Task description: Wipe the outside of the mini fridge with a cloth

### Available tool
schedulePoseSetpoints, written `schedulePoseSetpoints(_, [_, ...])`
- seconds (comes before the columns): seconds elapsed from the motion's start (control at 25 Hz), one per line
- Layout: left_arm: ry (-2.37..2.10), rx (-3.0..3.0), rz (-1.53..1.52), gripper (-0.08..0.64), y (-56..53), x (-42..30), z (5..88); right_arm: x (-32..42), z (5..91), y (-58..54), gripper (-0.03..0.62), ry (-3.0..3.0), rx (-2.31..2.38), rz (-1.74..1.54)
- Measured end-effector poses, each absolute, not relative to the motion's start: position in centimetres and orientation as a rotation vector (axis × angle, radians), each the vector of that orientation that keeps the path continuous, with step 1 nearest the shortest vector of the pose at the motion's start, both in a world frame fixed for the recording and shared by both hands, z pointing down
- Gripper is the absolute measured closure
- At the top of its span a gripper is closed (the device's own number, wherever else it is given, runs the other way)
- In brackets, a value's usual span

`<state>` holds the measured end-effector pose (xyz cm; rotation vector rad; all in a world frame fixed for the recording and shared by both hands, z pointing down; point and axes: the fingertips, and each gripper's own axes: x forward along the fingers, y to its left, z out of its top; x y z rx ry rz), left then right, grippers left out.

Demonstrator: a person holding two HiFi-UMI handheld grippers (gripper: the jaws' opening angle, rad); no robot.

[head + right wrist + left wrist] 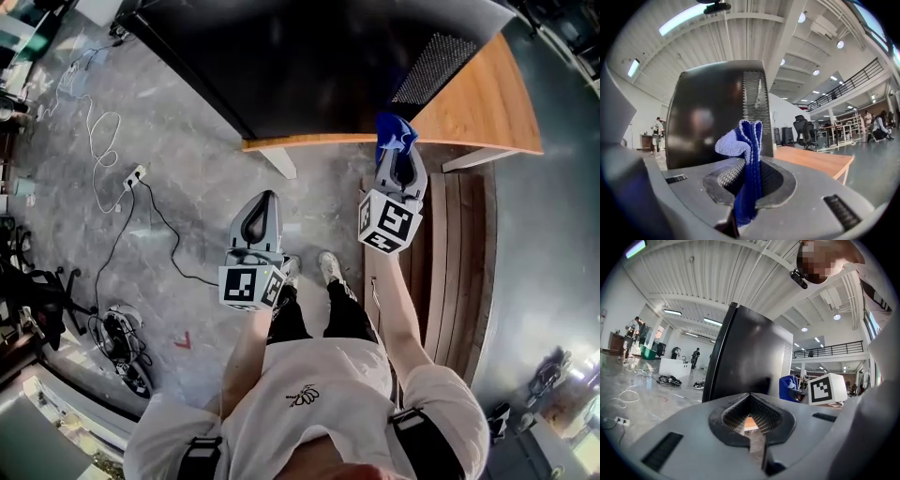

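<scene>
A black mini fridge (309,56) stands on a wooden table (478,103); it fills the middle of both gripper views, the fridge (750,357) and the fridge (717,112) with a vent grille on its side. My right gripper (397,150) is shut on a folded blue cloth (394,131), held just short of the fridge's near side. In the right gripper view the cloth (746,159) sticks up between the closed jaws. My left gripper (262,208) hangs lower, over the floor in front of the table, jaws shut with nothing in them.
A white power strip (135,175) and cables (98,141) lie on the grey floor to the left. Wooden slats (450,272) run along the right. Office chairs (811,129) and people (632,336) stand far off in the hall.
</scene>
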<state>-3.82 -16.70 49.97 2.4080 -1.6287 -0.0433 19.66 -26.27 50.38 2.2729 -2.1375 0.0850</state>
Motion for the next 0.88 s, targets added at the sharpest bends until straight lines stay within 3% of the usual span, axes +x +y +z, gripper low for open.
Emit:
schedulePoseSetpoints(0.44, [-1.759, 2.317, -0.048, 0.555, -16.6, -12.0, 51.5, -2.2, 53.6, -26.4, 0.531, -2.482, 1.915, 0.225])
schedulePoseSetpoints(0.88, [-1.815, 2.221, 0.049, 0.555, -14.4, -18.6, 56.0, -12.6, 55.8, -29.9, 0.531, -2.56, 1.811, 0.113])
